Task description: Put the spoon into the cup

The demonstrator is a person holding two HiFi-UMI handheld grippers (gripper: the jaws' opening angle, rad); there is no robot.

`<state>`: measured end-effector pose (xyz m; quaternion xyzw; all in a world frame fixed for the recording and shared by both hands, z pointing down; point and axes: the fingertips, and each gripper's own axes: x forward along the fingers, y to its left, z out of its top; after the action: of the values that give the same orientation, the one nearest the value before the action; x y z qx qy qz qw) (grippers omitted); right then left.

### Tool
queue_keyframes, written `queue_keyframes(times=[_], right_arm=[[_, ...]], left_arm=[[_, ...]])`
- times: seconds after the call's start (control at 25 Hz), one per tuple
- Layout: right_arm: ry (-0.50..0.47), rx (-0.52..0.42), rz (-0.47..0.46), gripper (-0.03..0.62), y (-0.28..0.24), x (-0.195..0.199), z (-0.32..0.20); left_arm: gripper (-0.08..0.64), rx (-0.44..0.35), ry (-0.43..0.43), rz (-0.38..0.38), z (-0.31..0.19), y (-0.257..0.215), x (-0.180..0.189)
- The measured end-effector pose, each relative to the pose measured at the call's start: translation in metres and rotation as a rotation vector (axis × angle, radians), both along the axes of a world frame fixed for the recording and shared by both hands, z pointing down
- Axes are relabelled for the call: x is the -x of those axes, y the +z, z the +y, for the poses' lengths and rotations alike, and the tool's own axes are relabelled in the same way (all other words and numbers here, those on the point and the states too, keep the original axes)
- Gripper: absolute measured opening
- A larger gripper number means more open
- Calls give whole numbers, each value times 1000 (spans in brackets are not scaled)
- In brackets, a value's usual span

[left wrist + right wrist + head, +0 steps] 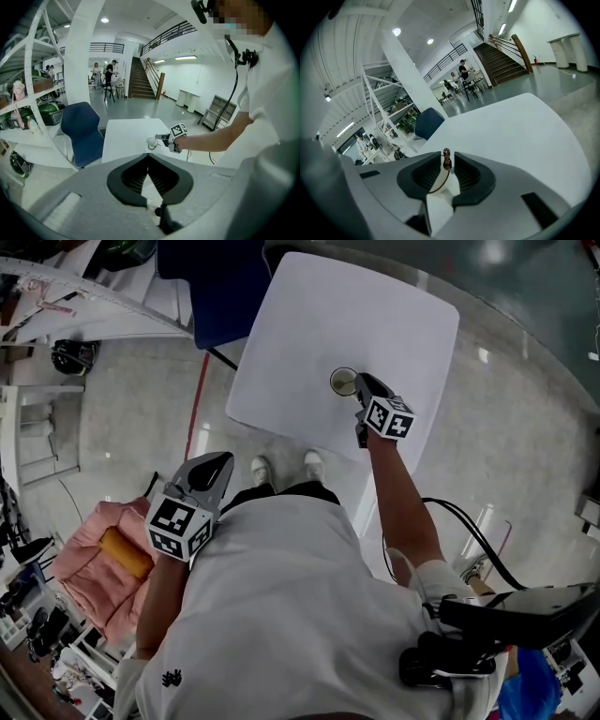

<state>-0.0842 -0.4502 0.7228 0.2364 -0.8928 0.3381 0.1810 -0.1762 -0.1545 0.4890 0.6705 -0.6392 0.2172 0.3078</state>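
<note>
Plainly saw the right gripper (pixel 362 382) reached out over the white table (pixel 309 315), tips at the rim of the cup (pixel 343 382). Found its jaws narrowly apart, with the spoon (pixel 446 159) upright between them: brown knobbed handle end level with the tips, close against one jaw, clear of the other, not pinched. Traced the thin handle curving down between the jaws; could not tell whether the bowl sat inside the cup. Found the left gripper (pixel 217 470) back beside the person's waist, well apart from the table, jaws together, holding nothing.
</note>
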Motion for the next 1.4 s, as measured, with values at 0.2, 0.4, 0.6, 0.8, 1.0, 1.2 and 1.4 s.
queue_keyframes(times=[0.2, 0.4, 0.6, 0.8, 1.0, 1.2, 1.4], right_arm=[[-10, -10, -5, 206, -3, -2, 5], [-41, -64, 18, 233, -29, -25, 15], [7, -148, 54, 171, -68, -63, 31], [17, -184, 80, 20, -95, -87, 92], [-16, -178, 92, 9, -116, -86, 183], [-111, -194, 124, 9, -136, -74, 283], [-159, -180, 95, 9, -154, -54, 373]], left_arm=[[11, 0, -1, 8, 12, 4, -2], [11, -34, 51, 19, 14, -1, -8], [11, -111, 125, 25, 16, -22, -10], [11, -157, 152, 89, 50, -27, -13], [11, -185, 215, 125, 96, -29, -8], [11, -200, 250, 146, 145, -26, -11], [11, -220, 306, 165, 197, -26, -9]])
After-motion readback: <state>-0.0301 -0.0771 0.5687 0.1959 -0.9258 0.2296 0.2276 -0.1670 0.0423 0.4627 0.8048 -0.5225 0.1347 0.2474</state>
